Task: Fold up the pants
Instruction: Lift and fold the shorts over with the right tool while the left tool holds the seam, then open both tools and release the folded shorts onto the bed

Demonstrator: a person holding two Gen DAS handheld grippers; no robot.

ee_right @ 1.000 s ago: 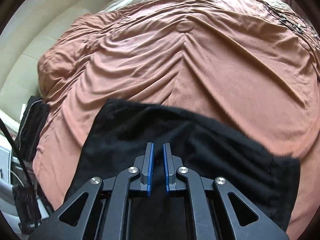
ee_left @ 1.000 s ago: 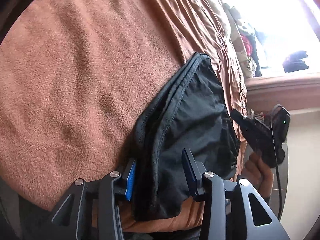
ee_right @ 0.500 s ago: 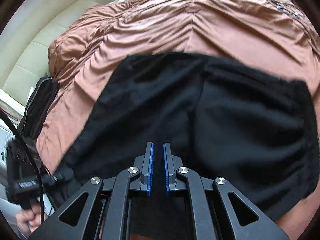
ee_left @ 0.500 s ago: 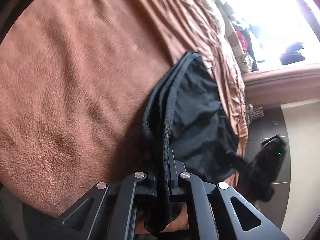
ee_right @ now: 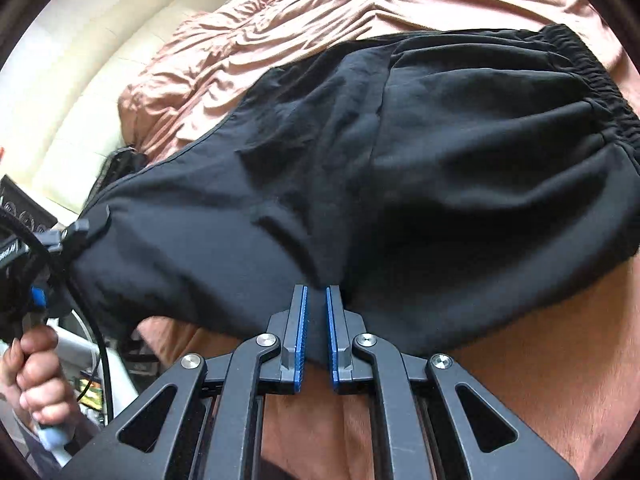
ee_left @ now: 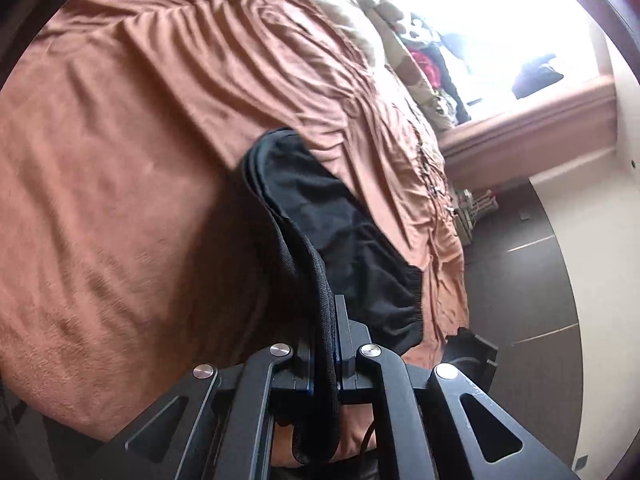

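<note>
Pinching black pants [ee_right: 400, 168], both jaws; pant legs out of frame, bedspread [ee_left: 140, 160] underneath.

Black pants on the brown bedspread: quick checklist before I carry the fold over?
1. Left gripper shut on the black fabric pants edge: ok.
2. Right gripper shut on the pants' near edge: ok.
3. Fabric between the two grippers free of twists: cannot tell.
4. Elastic waistband lying on the brown bedspread: ok.
5. Bedspread clear beyond the pants for landing: ok.
6. Pant legs aligned: cannot tell, layers hidden.
</note>
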